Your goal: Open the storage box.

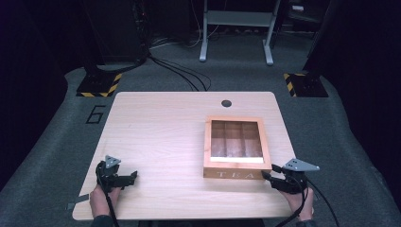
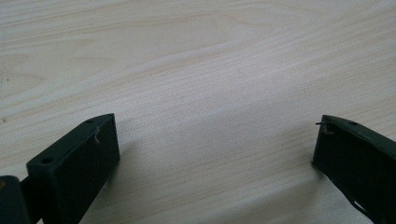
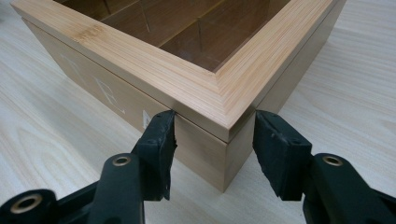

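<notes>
A wooden tea box (image 1: 235, 168) with a windowed lid and dividers inside sits right of the table's middle, the letters TEA on its front wall. My right gripper (image 1: 267, 175) is at the box's front right corner. In the right gripper view its two jaws straddle that corner of the tea box (image 3: 140, 56), and each pad of the right gripper (image 3: 212, 135) touches one wall just under the lid's seam. My left gripper (image 1: 134, 176) rests low near the front left of the table; its jaws stand wide apart over bare wood, so the left gripper (image 2: 215, 135) is open and holds nothing.
The light wooden table (image 1: 161, 137) has a round cable hole (image 1: 226, 103) at its far edge. On the grey floor behind it are black bases with yellow hazard stripes (image 1: 99, 85), cables, and a grey metal stand (image 1: 236, 28).
</notes>
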Demonstrator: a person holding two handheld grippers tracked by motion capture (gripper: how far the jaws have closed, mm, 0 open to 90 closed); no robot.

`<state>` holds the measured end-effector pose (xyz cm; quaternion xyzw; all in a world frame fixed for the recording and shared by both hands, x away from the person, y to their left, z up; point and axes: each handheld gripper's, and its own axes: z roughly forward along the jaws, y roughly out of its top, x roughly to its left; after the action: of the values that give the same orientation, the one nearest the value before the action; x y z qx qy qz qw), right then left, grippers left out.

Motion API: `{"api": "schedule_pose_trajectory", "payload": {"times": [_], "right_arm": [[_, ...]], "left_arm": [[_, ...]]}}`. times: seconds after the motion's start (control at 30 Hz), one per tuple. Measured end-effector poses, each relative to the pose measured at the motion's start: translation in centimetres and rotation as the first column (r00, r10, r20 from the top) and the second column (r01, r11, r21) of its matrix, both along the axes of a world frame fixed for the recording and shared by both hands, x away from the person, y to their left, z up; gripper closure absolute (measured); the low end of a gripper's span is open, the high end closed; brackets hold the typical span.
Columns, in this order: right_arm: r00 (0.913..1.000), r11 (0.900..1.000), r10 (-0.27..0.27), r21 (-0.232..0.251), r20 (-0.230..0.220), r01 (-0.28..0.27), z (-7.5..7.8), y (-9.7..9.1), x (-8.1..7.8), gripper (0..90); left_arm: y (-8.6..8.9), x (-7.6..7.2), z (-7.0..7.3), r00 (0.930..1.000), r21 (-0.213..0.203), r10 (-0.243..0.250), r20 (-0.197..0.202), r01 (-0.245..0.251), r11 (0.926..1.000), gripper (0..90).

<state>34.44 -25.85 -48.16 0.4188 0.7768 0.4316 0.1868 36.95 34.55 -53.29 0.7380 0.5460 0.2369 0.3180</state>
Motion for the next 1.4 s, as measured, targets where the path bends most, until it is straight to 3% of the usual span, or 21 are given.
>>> {"api": "schedule_pose_trajectory", "payload": {"times": [0.33, 0.57, 0.73, 0.87, 0.9, 1.03, 1.4], "right_arm": [[0.9999, 0.9997, -0.015, 0.018, 0.007, 0.015, -0.11, -0.09, -0.34, 52.5], [0.9996, 0.9967, -0.017, 0.080, 0.022, 0.015, 0.01, -0.40, -0.46, 54.3], [0.9992, 0.9975, -0.017, 0.069, 0.037, 0.014, 0.08, -0.36, -0.59, 55.1], [0.9980, 0.9956, -0.013, 0.093, 0.063, 0.007, 0.25, -0.48, -0.78, 55.6], [0.9986, 0.9918, -0.013, 0.127, 0.051, 0.007, 0.20, -0.69, -0.71, 55.6], [0.9989, 0.9918, -0.010, 0.127, 0.047, 0.004, 0.08, -0.68, -0.74, 55.6], [0.9962, 0.9946, -0.005, 0.104, 0.087, -0.004, 0.40, -0.59, -0.83, 55.9]], "left_arm": [[0.00, 0.01, 0.00, 1.0000, 0.001, 0.000, 0.001, 0.000, 1.0000, 0.3], [0.01, 0.01, 0.00, 1.0000, 0.001, -0.001, 0.001, 0.001, 1.0000, 0.3], [0.01, 0.01, 0.00, 1.0000, 0.001, 0.000, 0.001, 0.000, 1.0000, 0.3], [0.00, 0.01, 0.00, 1.0000, 0.001, 0.000, 0.001, 0.000, 1.0000, 0.3], [0.00, 0.01, -0.01, 1.0000, 0.000, 0.000, 0.002, 0.000, 1.0000, 0.3], [0.00, 0.01, -0.01, 1.0000, 0.000, 0.000, 0.002, 0.000, 1.0000, 0.3], [0.01, 0.01, 0.00, 1.0000, 0.001, -0.001, 0.001, 0.001, 1.0000, 0.3]]}}
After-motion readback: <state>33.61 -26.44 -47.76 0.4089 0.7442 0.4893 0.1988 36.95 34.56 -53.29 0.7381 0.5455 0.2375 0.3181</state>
